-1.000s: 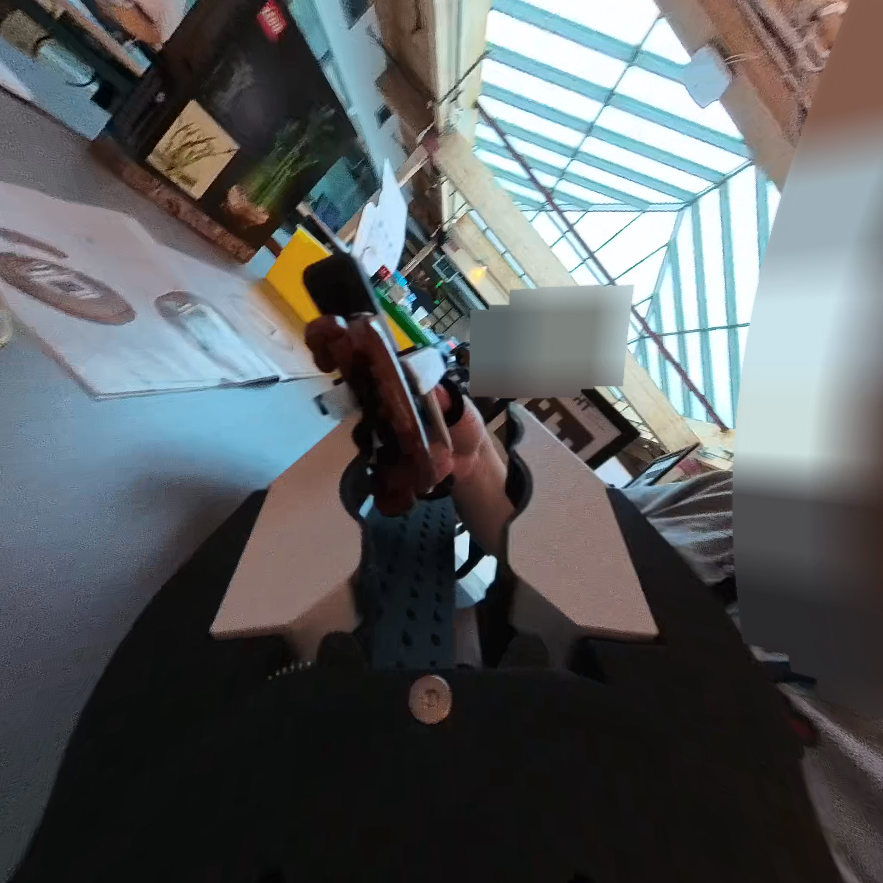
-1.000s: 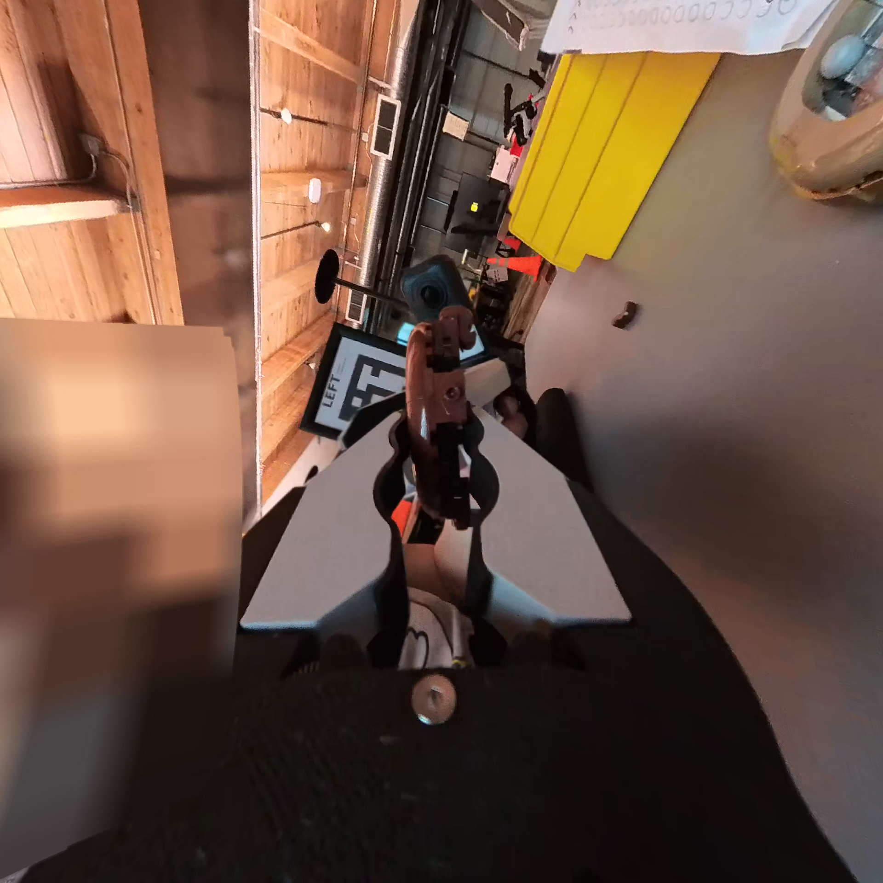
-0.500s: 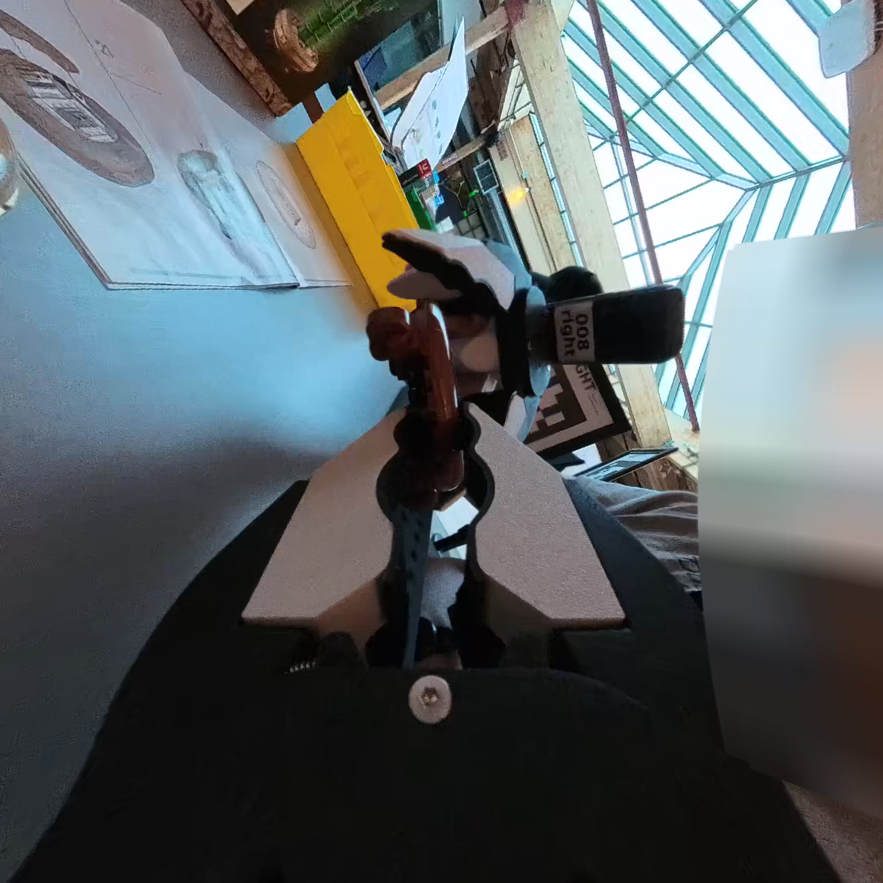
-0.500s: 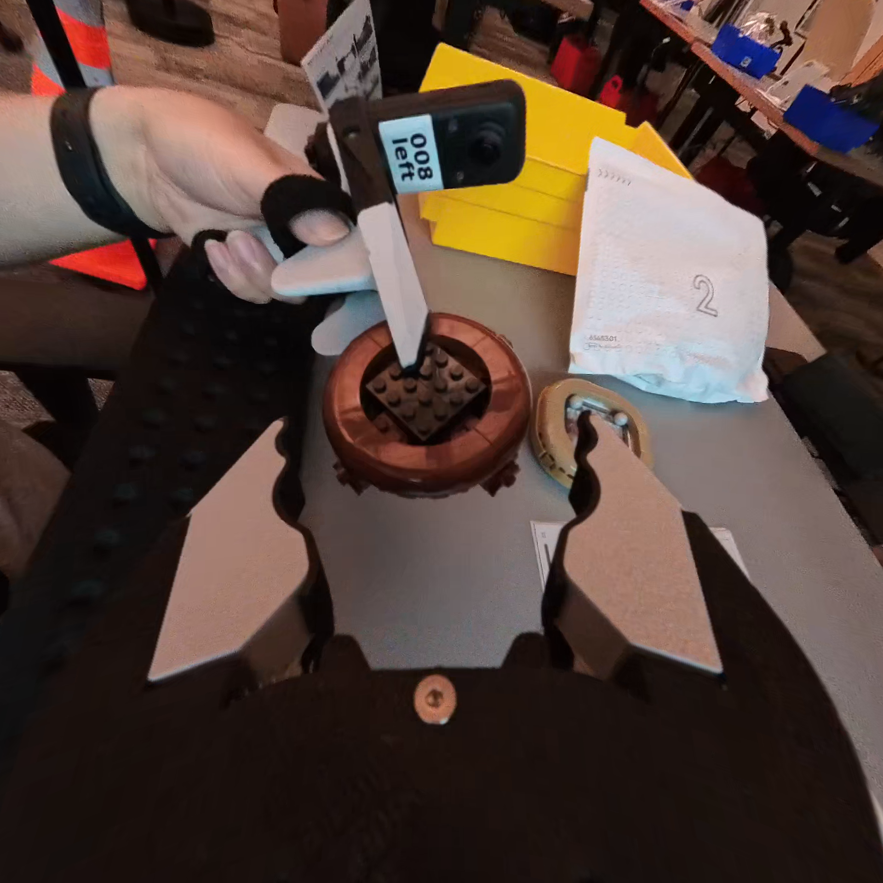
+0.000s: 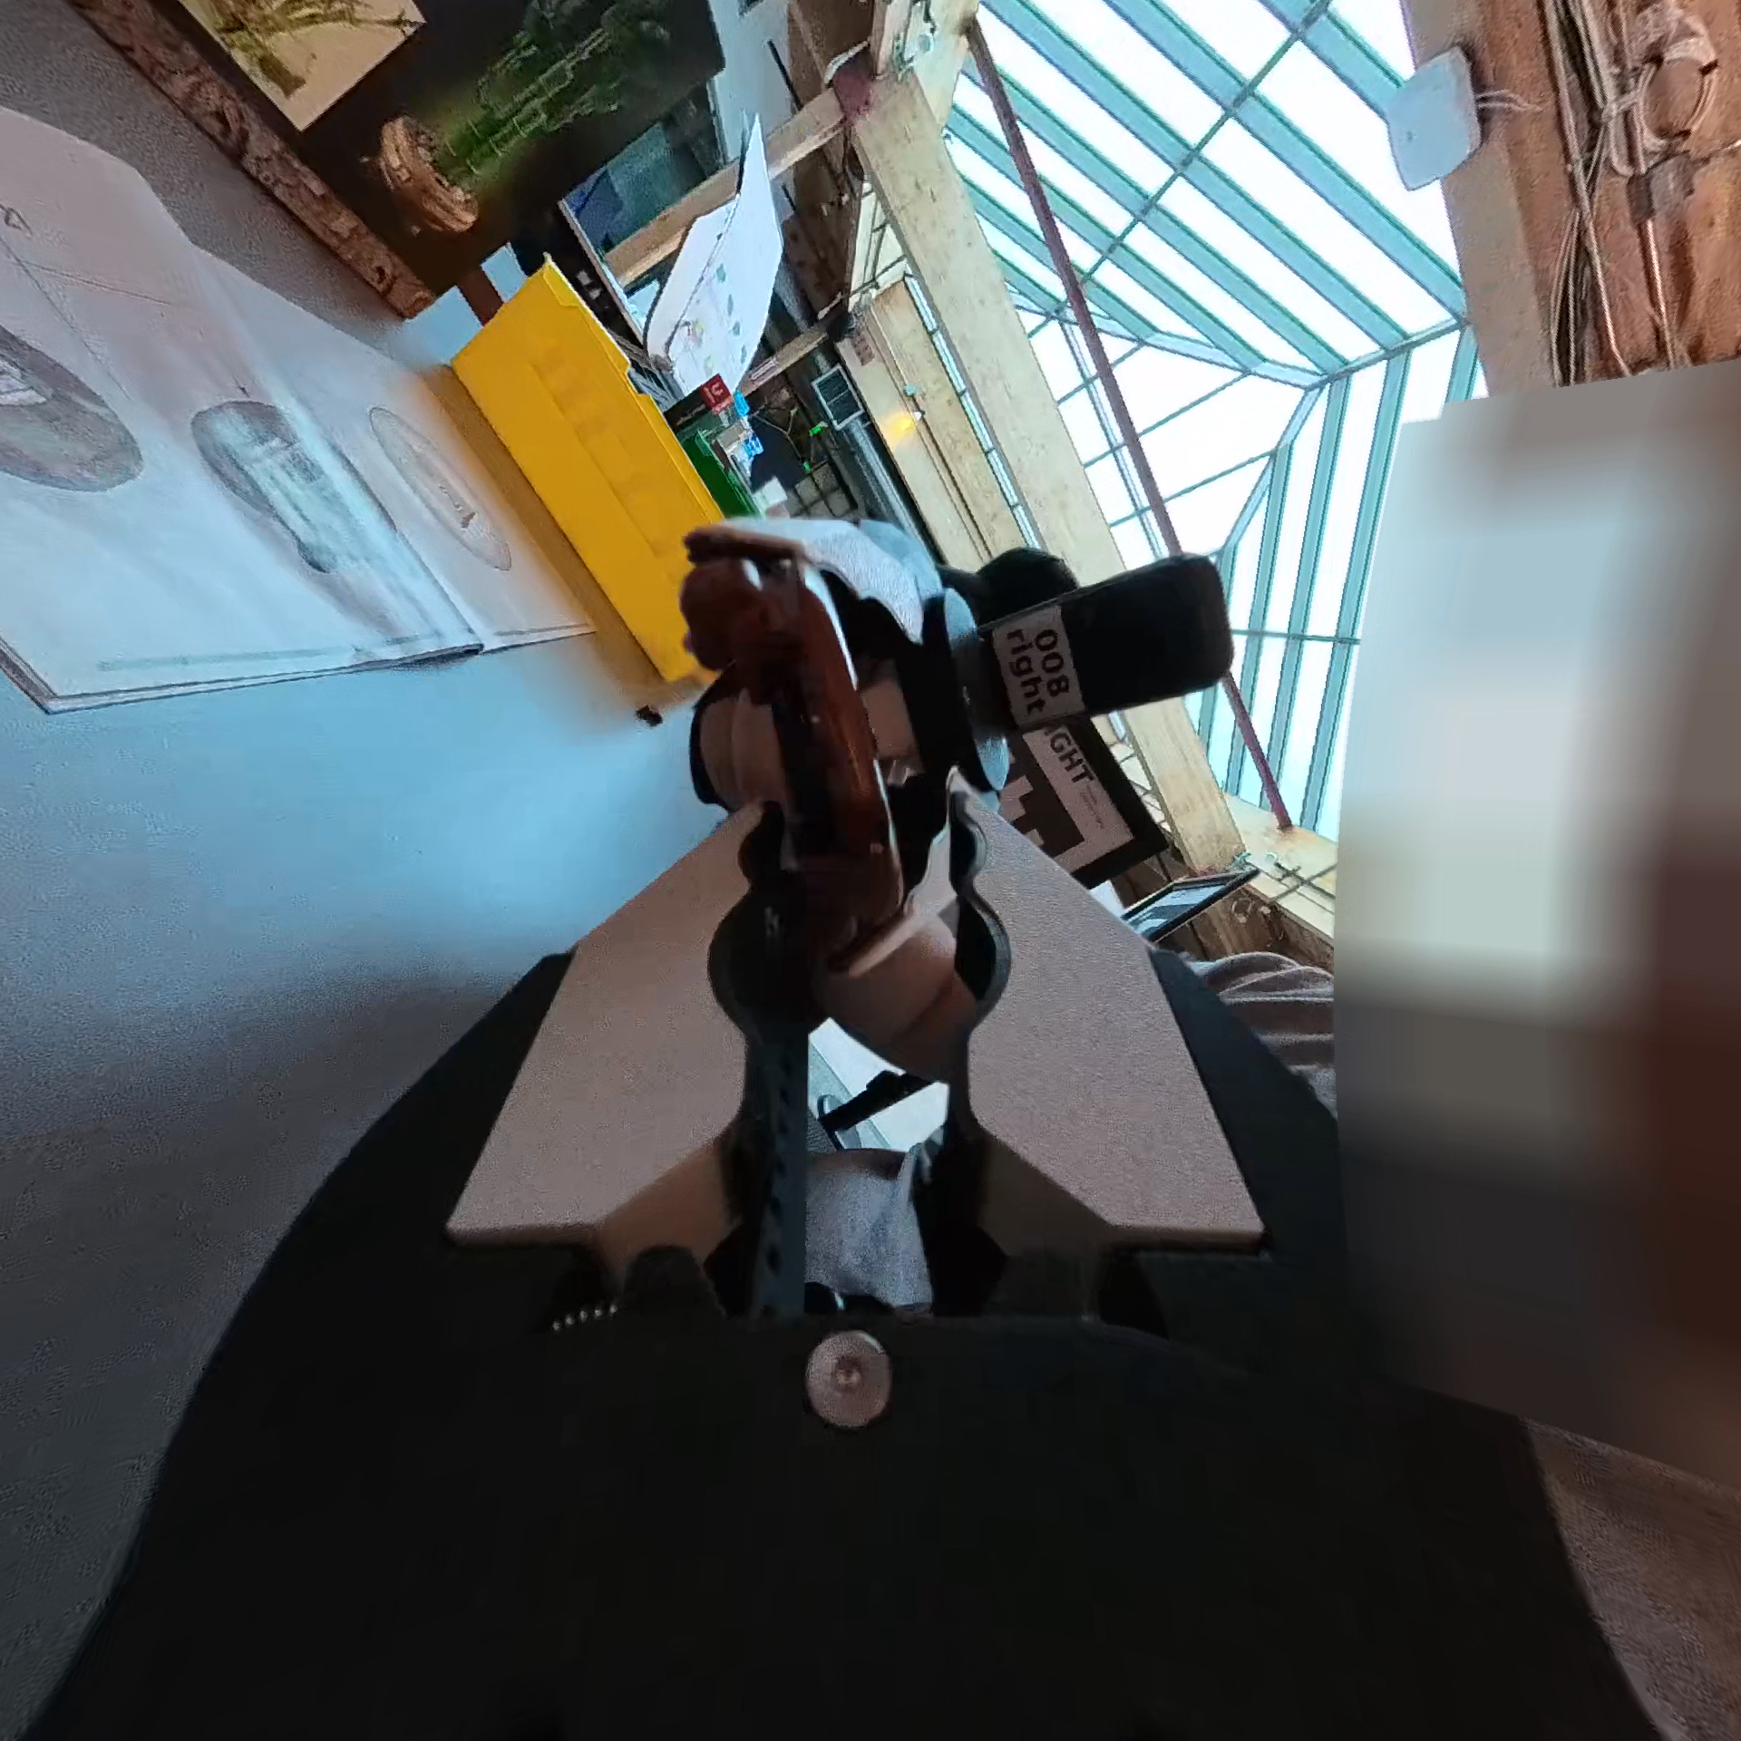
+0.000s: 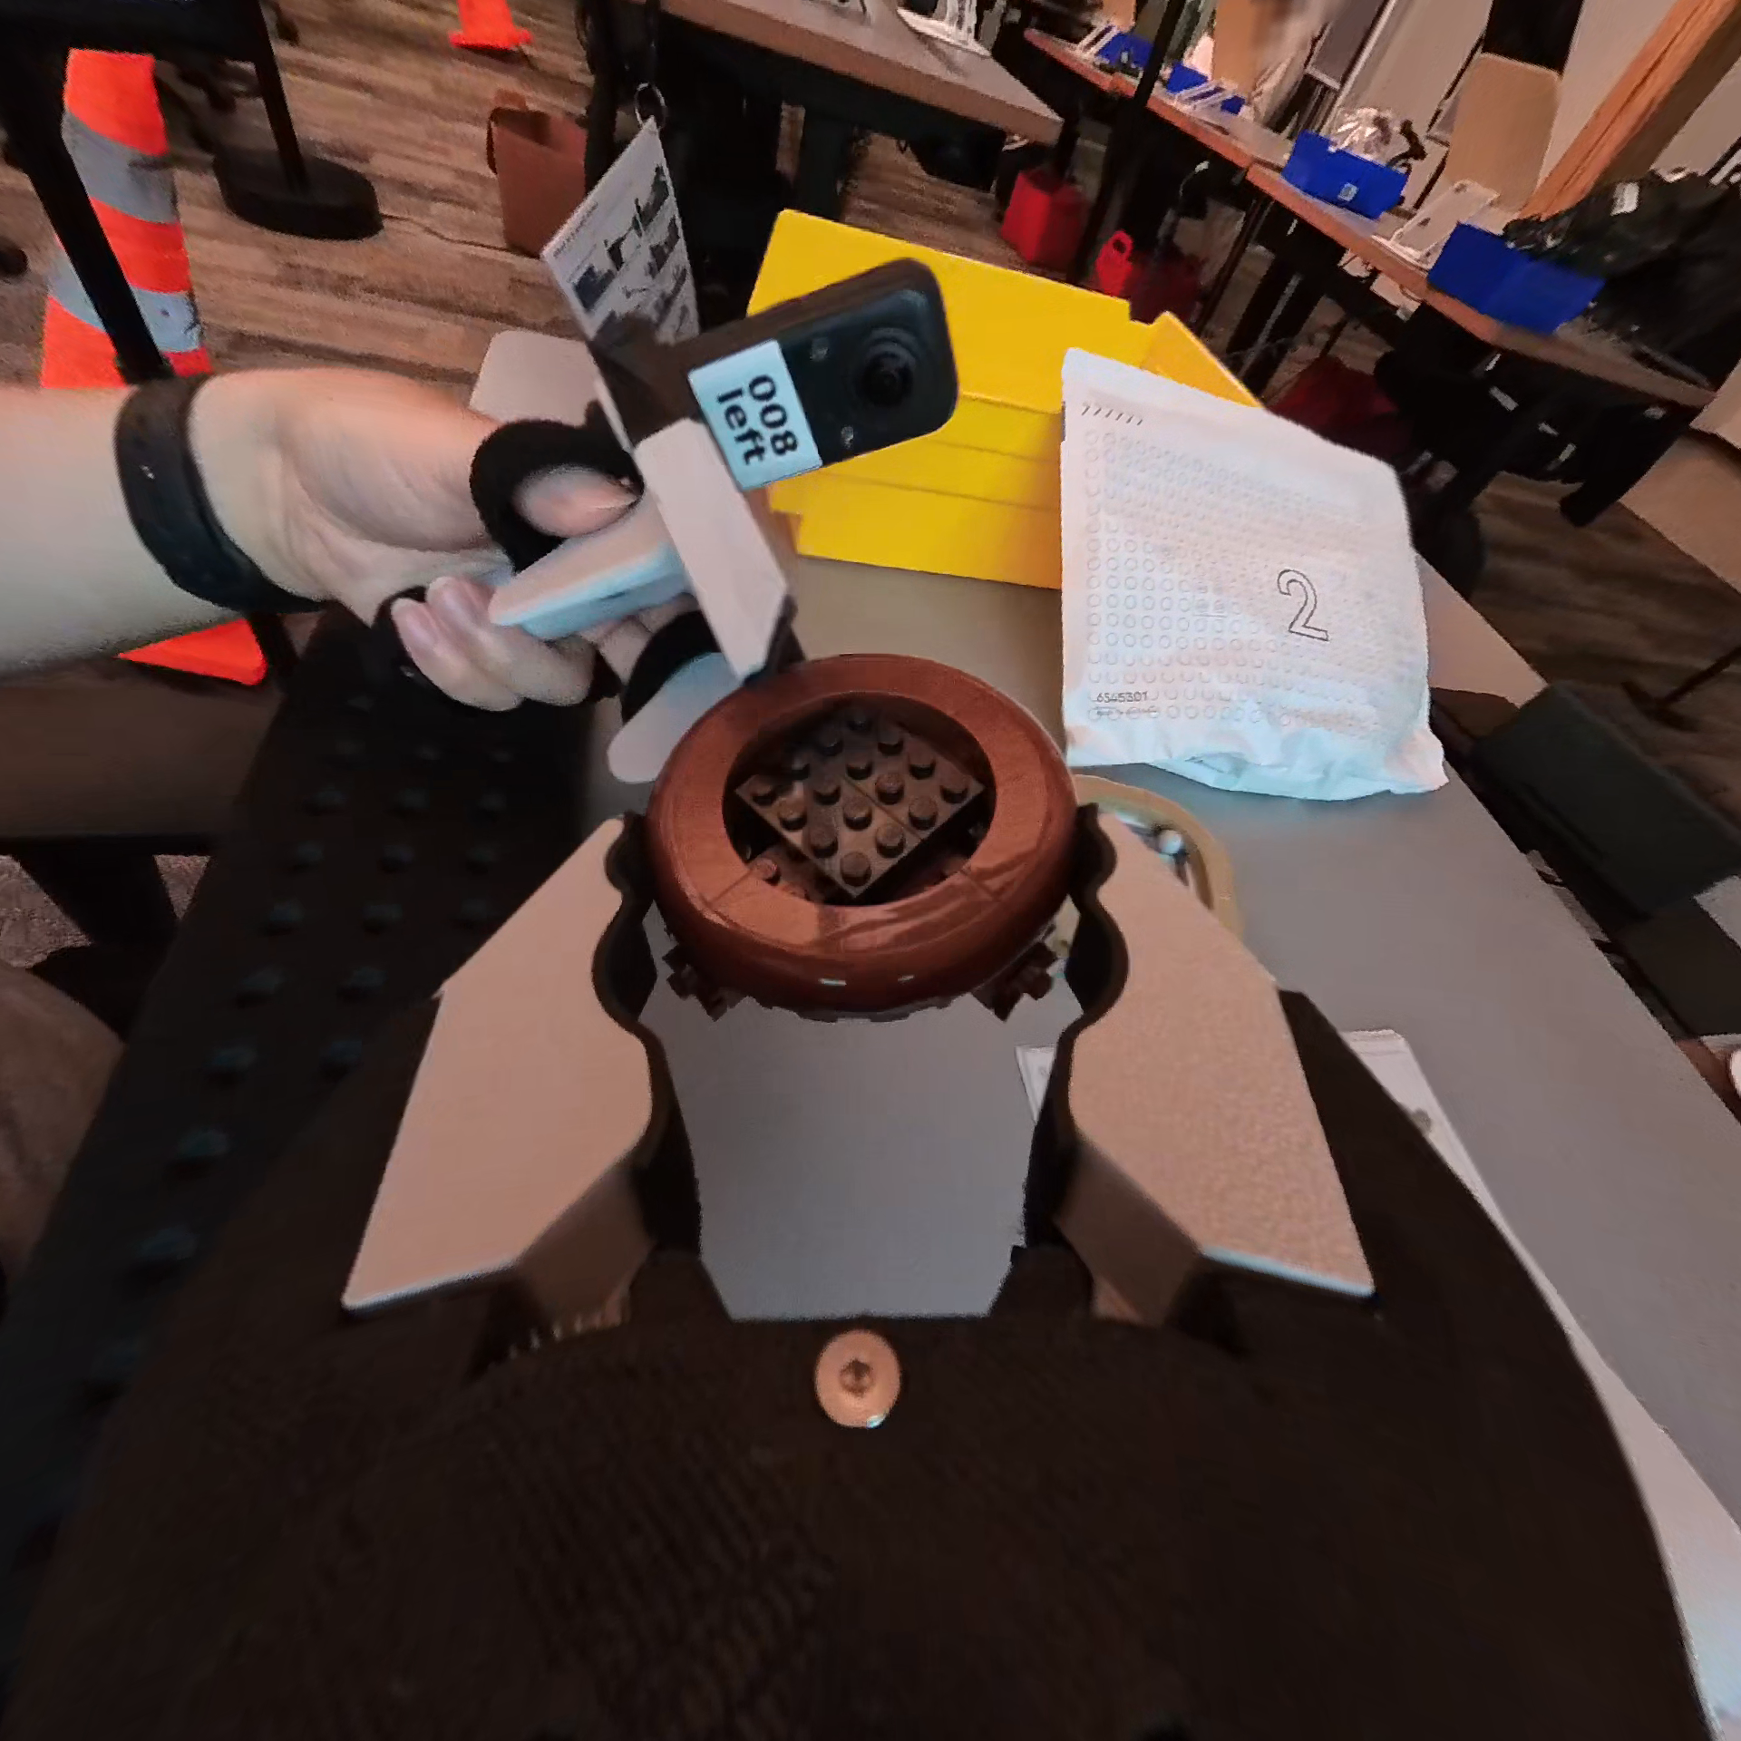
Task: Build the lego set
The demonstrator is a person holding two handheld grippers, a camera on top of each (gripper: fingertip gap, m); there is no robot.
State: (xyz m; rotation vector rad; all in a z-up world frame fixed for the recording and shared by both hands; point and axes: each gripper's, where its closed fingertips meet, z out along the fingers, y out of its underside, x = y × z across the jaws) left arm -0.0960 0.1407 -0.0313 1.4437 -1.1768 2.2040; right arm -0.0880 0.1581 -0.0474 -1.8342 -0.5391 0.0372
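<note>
A round brown lego ring [image 6: 862, 942] with a dark brown studded plate [image 6: 862, 810] in its middle hangs above the grey table [image 6: 848, 1178]. My right gripper [image 6: 853, 886] has a finger against each side of the ring and is shut on it. My left gripper [image 6: 763, 659] pinches the ring's far rim. In the left wrist view the ring [image 5: 801, 735] is edge-on between my shut left gripper [image 5: 857, 848]. The right gripper's camera body [image 5: 1102, 641] is just behind it.
A white numbered bag [image 6: 1244, 584] and a yellow bin [image 6: 942, 471] lie beyond the ring. A tan ring piece [image 6: 1187, 848] sits behind my right finger. A long black studded plate [image 6: 330, 895] lies at the left. An open instruction booklet [image 5: 235, 490] is on the table.
One second ago my right gripper pinched the ring edge-on. It let go and opened, and its fingers have now closed in on the ring's sides. The left gripper kept hold of the rim.
</note>
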